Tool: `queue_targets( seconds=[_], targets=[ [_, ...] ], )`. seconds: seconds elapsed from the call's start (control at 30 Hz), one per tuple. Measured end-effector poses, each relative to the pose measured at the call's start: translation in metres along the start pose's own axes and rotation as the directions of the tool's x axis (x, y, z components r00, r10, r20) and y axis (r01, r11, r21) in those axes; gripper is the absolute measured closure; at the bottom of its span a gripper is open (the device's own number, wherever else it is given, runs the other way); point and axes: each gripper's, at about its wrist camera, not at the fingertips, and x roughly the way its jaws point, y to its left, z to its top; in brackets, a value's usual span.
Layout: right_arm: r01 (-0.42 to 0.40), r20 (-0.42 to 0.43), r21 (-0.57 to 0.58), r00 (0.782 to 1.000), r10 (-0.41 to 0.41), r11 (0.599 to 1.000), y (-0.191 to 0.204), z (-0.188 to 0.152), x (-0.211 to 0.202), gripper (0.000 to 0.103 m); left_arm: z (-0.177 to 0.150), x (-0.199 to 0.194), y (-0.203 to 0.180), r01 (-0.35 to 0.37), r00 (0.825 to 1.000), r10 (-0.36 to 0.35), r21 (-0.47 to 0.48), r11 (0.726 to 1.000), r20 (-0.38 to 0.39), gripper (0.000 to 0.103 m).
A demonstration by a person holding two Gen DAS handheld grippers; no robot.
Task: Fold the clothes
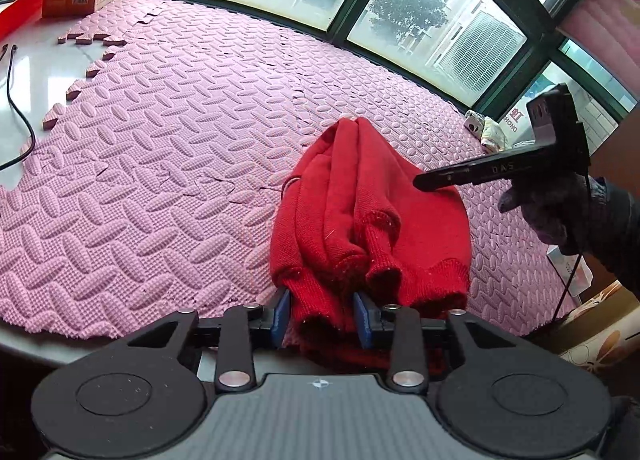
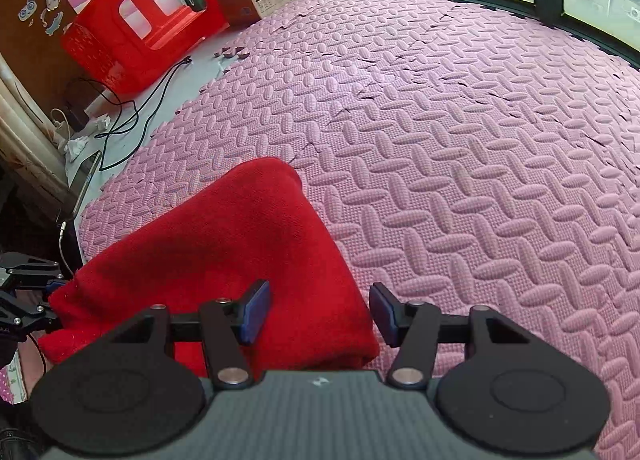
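The left gripper [image 1: 322, 314] had a cuff of the red knitted sweater [image 1: 360, 228] between its narrow jaws, the right gripper [image 2: 320, 314] hung wide and empty above it, and the sweater lay mid-fold near the pink foam mat's [image 1: 180, 140] near edge, seemingly one fold left.

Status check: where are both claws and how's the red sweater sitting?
Left claw around the hem of the red sweater, grip unclear. Right claw open over the sweater's edge, holding nothing. Sweater bunched lengthwise on the pink mat. Nothing in the way.
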Motion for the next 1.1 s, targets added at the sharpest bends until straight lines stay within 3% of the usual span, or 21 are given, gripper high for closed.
queue_targets(
  seconds=[0.17,0.37,0.57,0.67,0.73,0.83,0.93,1.0,1.1],
  targets=[
    [0.077,0.03,0.079,0.996,-0.08,0.994,-0.005,-0.031,-0.024,0.048,0.033,0.024,0.01,0.014,1.0,-0.014,-0.003,1.0,0.011,0.07],
    [0.178,0.077,0.2,0.978,-0.196,0.964,-0.002,-0.072,-0.051,0.048,0.076,0.065,-0.004,0.025,1.0,-0.026,0.081,0.996,0.0,0.072],
    [0.315,0.213,0.098,0.92,-0.329,0.944,0.032,-0.087,-0.076,0.048,0.094,0.068,-0.011,-0.01,1.0,0.008,0.156,0.988,0.011,0.069],
    [0.311,0.273,0.024,0.912,-0.306,0.95,0.053,-0.085,-0.078,0.049,0.097,0.046,-0.015,-0.057,0.995,0.041,0.182,0.982,0.091,0.069],
    [0.282,0.289,-0.009,0.919,-0.267,0.959,0.063,-0.082,-0.073,0.053,0.098,0.032,-0.024,-0.065,0.989,0.038,0.188,0.98,0.143,0.071],
    [0.248,0.279,-0.033,0.933,-0.229,0.968,0.073,-0.077,-0.061,0.055,0.093,0.018,-0.049,-0.017,0.984,-0.026,0.235,0.972,0.178,0.071],
    [0.207,0.262,-0.055,0.947,-0.186,0.977,0.083,-0.077,-0.045,0.067,0.084,0.022,-0.075,0.061,0.981,-0.109,0.281,0.958,0.158,0.071],
    [0.196,0.252,-0.072,0.952,-0.172,0.978,0.088,-0.078,-0.038,0.069,0.077,0.032,-0.086,0.107,0.981,-0.149,0.294,0.95,0.123,0.077],
    [0.199,0.257,-0.097,0.952,-0.168,0.975,0.094,-0.083,-0.035,0.071,0.067,0.048,-0.093,0.115,0.986,-0.146,0.307,0.945,0.08,0.084]
  ],
)
